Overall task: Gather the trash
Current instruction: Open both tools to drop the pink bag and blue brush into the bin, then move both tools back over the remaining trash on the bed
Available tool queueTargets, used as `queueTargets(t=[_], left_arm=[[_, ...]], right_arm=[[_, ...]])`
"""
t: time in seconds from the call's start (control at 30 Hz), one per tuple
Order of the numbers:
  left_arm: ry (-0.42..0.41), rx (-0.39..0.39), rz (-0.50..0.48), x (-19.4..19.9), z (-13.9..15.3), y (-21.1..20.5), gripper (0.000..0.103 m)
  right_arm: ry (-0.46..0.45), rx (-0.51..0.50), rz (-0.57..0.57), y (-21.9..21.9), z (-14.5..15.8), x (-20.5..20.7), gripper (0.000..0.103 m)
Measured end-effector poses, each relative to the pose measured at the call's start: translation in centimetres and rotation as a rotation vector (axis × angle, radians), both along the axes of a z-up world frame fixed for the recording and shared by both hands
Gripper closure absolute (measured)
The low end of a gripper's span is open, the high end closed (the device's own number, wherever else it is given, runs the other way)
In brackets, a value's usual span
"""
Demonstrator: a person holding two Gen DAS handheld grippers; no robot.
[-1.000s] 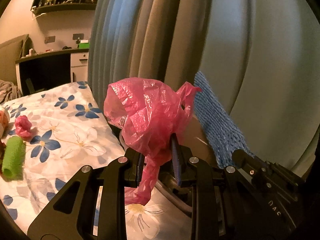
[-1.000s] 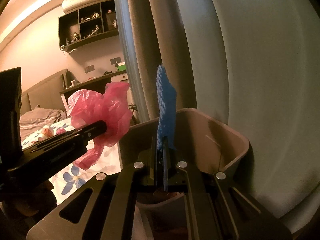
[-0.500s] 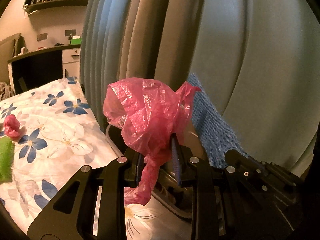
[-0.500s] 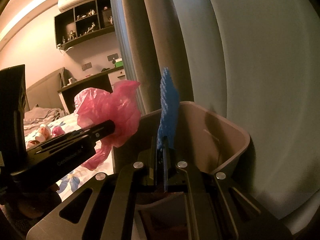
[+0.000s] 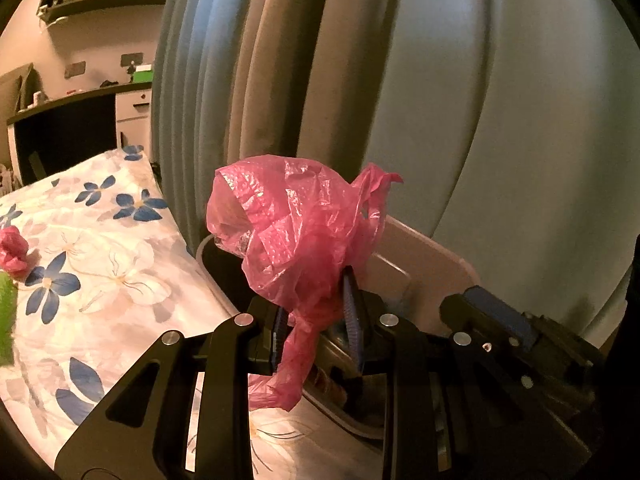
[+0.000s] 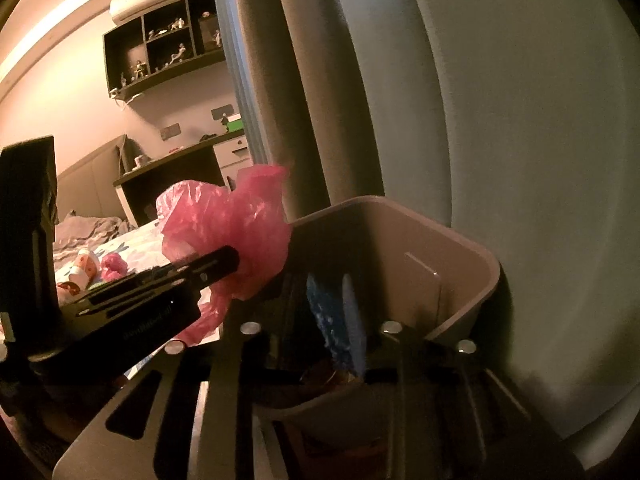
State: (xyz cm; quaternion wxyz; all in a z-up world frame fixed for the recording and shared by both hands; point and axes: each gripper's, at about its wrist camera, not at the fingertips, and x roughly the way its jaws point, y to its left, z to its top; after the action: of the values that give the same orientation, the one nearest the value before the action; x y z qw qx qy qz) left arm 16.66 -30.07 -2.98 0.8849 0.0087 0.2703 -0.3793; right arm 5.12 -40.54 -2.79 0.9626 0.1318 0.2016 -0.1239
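Curtained bedside: your left gripper (image 5: 316,332) pinches the crumpled pink plastic bag (image 5: 296,232) over the beige bin (image 6: 452,248). Right gripper (image 6: 320,320) fingers spread — blue mesh piece (image 6: 326,316) dropping in. Pink wad (image 5: 14,248) left on the floral bed (image 5: 104,264).

We see a bed (image 5: 100,264) spread with a white sheet printed in blue flowers, on which lie a crumpled pink wad (image 5: 14,250), a green roll (image 5: 6,320) at the frame's left edge and, in the right wrist view, a paper cup (image 6: 82,270) tipped on its side.
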Motion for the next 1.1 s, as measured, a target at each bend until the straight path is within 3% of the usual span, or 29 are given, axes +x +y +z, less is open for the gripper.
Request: queueTargets(t=[0.07,0.2,0.3,0.37,0.67,0.9,1.1], left_arm=[[0.006,0.003,-0.005,0.0,-0.2,-0.2,0.078],[0.016,0.011,-0.018,-0.1,-0.5,-0.5,0.076],[0.027,0.016,-0.037,-0.1,-0.9,-0.8,0.068],[0.026,0.016,-0.035,-0.3,-1.0,-0.8,0.044],[0.000,-0.028,0.069,-0.6,0.0,2.6,0.012],[-0.017,-0.020,0.211,-1.3,1.0,7.2,0.006],[-0.038,0.002,0.340,-2.4,1.7,12.0,0.006]], right_arm=[[-0.004,0.004,-0.010,-0.2,0.1,-0.3,0.076],[-0.022,0.006,-0.056,-0.5,0.5,-1.1,0.058],[-0.045,0.007,-0.086,-0.8,0.9,-1.9,0.048],[-0.053,0.000,-0.097,-0.7,1.1,-2.2,0.046],[-0.090,-0.025,-0.115,-0.4,1.9,-3.1,0.031],[-0.108,-0.048,-0.099,0.8,2.5,-3.1,0.017],[-0.116,-0.069,-0.061,3.1,2.9,-2.9,0.015]])
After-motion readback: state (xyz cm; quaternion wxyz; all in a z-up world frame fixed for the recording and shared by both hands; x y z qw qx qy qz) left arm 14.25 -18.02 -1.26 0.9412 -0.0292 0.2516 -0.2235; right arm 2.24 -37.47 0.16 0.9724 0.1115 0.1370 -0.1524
